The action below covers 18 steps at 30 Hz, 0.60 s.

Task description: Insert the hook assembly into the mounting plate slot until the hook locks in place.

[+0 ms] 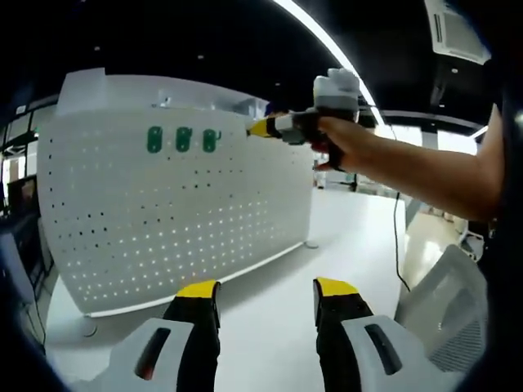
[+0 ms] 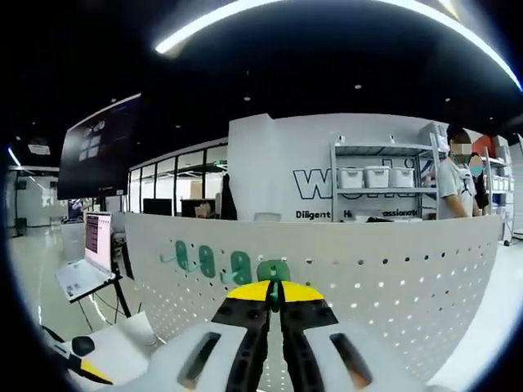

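Now your right hand-held gripper [image 2: 274, 304] pinches a green hook [image 2: 273, 272] at the pegboard [image 2: 392, 278] — your left hand-held gripper [image 1: 265, 291] gapes, empty.

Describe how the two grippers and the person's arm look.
Left gripper: black fingers with yellow tips on pale grey housings, each with a dark oval slot. Right gripper: same black, yellow-tipped fingers and grey body with slots; in the left gripper view it carries a grey block on top. The arm is bare, no sleeve showing.
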Available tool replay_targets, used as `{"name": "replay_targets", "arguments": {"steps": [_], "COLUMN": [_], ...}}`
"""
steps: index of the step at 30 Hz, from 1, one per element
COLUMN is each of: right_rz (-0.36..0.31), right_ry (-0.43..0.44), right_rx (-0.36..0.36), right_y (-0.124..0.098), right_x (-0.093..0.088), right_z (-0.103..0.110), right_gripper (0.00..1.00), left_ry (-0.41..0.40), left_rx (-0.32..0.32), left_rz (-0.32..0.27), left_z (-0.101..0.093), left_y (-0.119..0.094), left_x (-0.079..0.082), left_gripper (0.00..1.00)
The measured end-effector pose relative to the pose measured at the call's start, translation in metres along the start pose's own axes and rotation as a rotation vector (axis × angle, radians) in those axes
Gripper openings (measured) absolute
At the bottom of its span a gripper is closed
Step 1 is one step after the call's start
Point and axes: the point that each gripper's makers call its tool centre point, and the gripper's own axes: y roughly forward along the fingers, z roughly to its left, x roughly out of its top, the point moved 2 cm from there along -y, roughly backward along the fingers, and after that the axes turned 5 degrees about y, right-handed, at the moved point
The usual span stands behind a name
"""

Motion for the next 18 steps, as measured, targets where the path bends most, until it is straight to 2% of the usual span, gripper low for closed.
{"name": "replay_targets", "arguments": {"steps": [6, 18], "right_rz": [-0.008, -0.015], "right_ry": [0.047, 0.073], "right_rx": [-0.021, -0.057], "right_y": [0.013, 0.031], "right_x": [-0.001, -0.005], "right_z": [-0.002, -0.006], "right_gripper": [0.02, 0.02], "left_ry": [-0.003, -0.009], "left_rx": [-0.004, -0.003], "left_rz": [0.003, 0.010], "left_z": [0.001, 0.006], "left_y": [0.001, 0.000], "left_x": [-0.001, -0.004], "left_gripper": [0.46, 0.46]}}
